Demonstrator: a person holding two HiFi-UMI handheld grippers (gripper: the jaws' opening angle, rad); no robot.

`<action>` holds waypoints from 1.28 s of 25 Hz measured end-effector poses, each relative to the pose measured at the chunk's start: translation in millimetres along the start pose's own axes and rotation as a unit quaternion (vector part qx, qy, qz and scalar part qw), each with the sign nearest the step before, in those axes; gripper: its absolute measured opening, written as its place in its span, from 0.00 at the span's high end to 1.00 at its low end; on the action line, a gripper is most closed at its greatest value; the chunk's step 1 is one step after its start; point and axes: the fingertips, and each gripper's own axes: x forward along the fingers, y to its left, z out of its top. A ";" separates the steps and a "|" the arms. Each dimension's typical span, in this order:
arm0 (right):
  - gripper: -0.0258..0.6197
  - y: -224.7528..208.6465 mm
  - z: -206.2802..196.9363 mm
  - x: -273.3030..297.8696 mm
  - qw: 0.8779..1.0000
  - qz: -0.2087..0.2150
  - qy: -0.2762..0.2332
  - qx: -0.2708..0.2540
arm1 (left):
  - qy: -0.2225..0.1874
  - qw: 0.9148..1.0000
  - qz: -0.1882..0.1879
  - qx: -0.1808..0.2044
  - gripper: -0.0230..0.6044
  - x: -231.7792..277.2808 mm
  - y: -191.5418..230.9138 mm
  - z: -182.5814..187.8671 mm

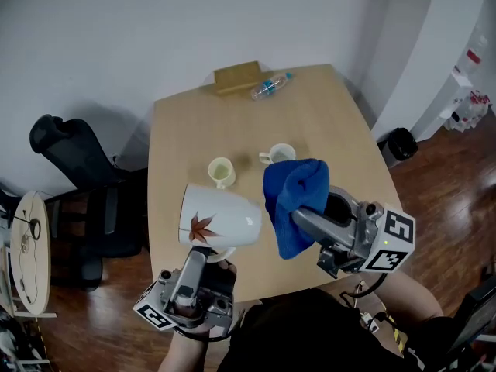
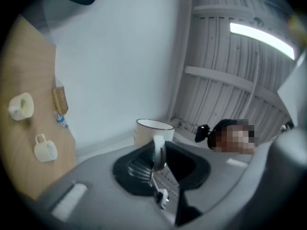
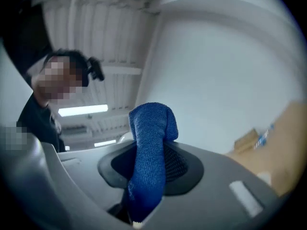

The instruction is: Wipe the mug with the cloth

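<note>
You held the mug in the air above the table, near its front edge. It was tipped on its side with the leaf picture upward. Your left gripper was pressed together on the handle alone, and the whole body of the mug stood out beyond the jaws. Your right gripper pinched the blue cloth, which hung folded over the jaws just beside the mug; whether it touched the mug, I could not tell.

The mug looked like glazed ceramic: stiff, rather heavy for so thin a hold, smooth and probably slippery, and it would break if it fell. Held by the handle only, it could, I judged, swing when you pushed on its wall, so the pressure should be gentle and directed toward the handle side. The cloth was soft and light and should bend around the wall easily. Your hold on its fold seemed good, because it left a thick pad free in front.
</note>
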 end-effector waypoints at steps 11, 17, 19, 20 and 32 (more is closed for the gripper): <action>0.77 51.5 -13.0 19.4 0.986 0.007 -0.004 -0.164 | 0.004 0.999 0.000 0.033 0.86 14.1 -5.2 -2.8; 0.77 1.9 -8.8 25.3 0.998 -0.043 -0.020 -0.032 | 0.021 0.999 0.000 0.042 0.86 17.8 -8.9 -1.8; 0.77 -5.3 -19.6 26.8 0.999 -0.041 -0.015 0.015 | 0.024 0.999 0.005 0.043 0.86 17.3 -8.3 -5.5; 0.77 -5.9 -28.2 27.1 0.998 -0.038 -0.010 0.040 | 0.020 0.999 0.008 0.041 0.86 15.1 -6.3 -5.5; 0.77 7.8 -59.5 14.3 0.996 0.003 0.015 0.089 | 0.006 0.995 0.087 0.043 0.86 -23.8 40.5 -6.5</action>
